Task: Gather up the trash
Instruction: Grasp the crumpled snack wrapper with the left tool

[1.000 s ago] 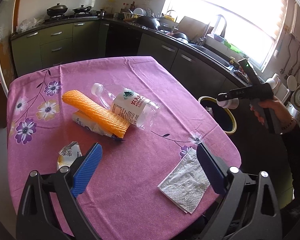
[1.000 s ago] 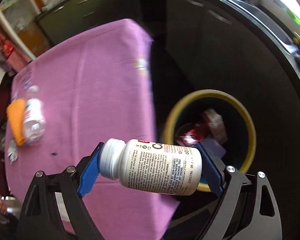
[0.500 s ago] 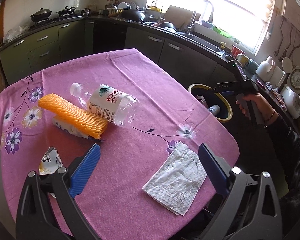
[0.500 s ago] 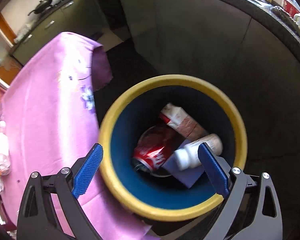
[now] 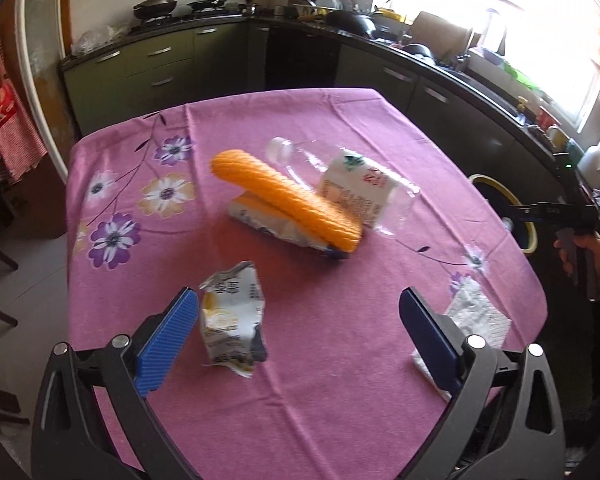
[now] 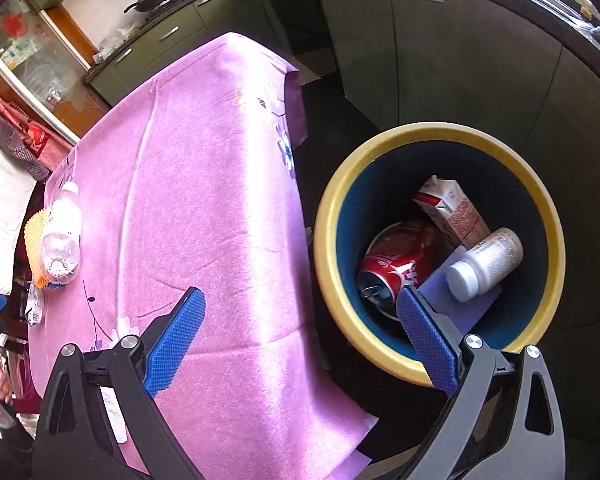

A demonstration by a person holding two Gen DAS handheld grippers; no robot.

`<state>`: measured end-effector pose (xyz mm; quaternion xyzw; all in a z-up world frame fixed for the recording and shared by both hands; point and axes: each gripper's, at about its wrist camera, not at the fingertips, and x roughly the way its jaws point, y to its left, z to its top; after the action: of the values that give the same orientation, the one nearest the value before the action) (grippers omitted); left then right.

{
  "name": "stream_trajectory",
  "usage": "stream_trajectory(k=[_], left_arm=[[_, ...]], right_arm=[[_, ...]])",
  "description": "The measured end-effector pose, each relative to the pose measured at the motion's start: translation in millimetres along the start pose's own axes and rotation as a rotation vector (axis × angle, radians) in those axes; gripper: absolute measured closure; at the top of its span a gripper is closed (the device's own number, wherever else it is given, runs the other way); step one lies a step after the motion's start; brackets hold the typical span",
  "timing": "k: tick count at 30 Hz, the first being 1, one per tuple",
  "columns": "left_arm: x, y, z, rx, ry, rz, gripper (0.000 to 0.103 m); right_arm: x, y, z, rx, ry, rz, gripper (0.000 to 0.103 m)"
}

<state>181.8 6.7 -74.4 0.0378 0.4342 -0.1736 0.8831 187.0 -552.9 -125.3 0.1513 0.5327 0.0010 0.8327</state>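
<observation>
Just inside the left fingers (image 5: 168,344): crumpled wrapper (image 5: 232,320).

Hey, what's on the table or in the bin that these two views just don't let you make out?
- Napkin, left wrist view: partly hidden behind the left gripper's finger.
- White packet, same view: covered by the orange mesh; print blurred.
- Bin floor, right wrist view: covered by the can, carton and pill bottle.
</observation>
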Motion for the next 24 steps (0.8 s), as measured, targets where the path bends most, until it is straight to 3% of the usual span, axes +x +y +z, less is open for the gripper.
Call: stream_trajectory(k=[8, 12, 15, 18, 24], left_arm=[[46.5, 24.4, -8.0, -0.045, 0.108, 0.045, 0.009], [56.8, 28.7, -10.3, -0.066, 0.131, 0.033, 0.034], [62.1, 31.7, -11.8, -0.078, 0.146, 0.035, 0.04], [62.6, 33.4, -12.6, -0.082, 0.15, 0.029, 0.059], [54.8, 32.9, -13.9, -0.081, 0.13, 0.03, 0.062]], right_arm=[[8.5, 10.2, -4.8, -0.013, 0.018, 0.028, 0.008], [10.1, 17.5, -7.0, -0.022, 0.026, 0.044, 0.008], [12.2, 22.4, -7.8, -0.03, 0.033, 0.052, 0.008], [12.8, 24.6, -8.2, -0.033, 0.035, 0.06, 0.008], [10.9, 29.3, -10.9, -0.041, 0.033, 0.073, 0.008]])
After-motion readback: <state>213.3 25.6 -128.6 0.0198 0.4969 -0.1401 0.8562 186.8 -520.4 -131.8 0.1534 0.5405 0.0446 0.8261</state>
